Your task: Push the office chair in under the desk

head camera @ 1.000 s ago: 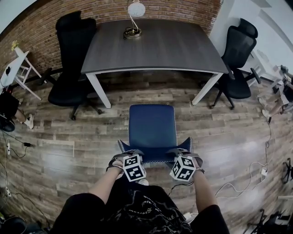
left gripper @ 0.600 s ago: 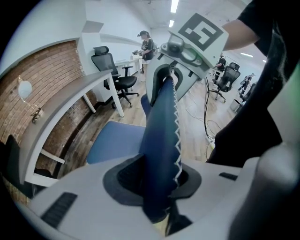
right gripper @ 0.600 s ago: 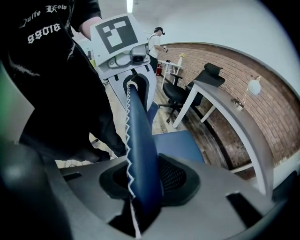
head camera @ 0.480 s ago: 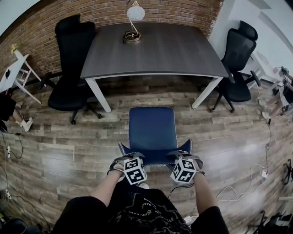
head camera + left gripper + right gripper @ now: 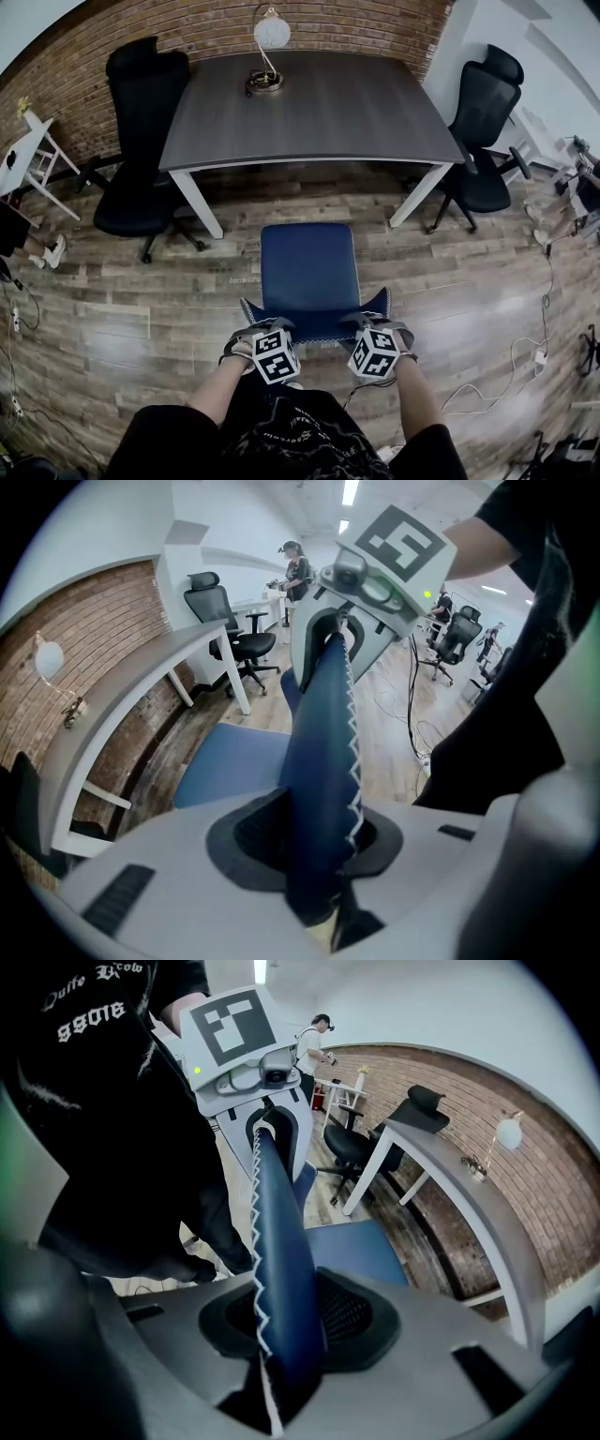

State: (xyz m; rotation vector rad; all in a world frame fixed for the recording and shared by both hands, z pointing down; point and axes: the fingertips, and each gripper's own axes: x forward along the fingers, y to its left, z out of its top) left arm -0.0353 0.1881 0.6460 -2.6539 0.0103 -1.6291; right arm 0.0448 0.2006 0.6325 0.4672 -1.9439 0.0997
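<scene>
Grip first: your left tongs (image 5: 263,325) and right tongs (image 5: 367,321) were each closed on the upper rim of the backrest (image 5: 316,319) of the blue office chair (image 5: 314,291), one toward each corner. In the left gripper view the blue edge ran straight up between the pads (image 5: 248,841), pressed from both sides. The right gripper view showed the same, with white zigzag stitching (image 5: 256,1260) along the rim. Both tongs pointed steeply down, marker cubes (image 5: 275,354) toward your body.

Chair position: the seat (image 5: 309,258) lay ahead of the tongs, facing the desk (image 5: 375,112). It stood roughly centred between the desk's two near white legs (image 5: 199,202). The seat front stopped short of the desk's near edge, with a strip of floor showing between them. Not under it yet.

Surface and room: the dark grey desk top was bare but for a globe lamp (image 5: 268,42) at its far edge. Wood-plank floor (image 5: 112,300) underfoot, brick wall (image 5: 356,23) behind the desk. One black chair (image 5: 141,150) stood off the desk's left end, another (image 5: 487,122) off the right end. A small white stand (image 5: 33,150) was at far left, and cables (image 5: 511,370) lay loose on the floor to your right.
</scene>
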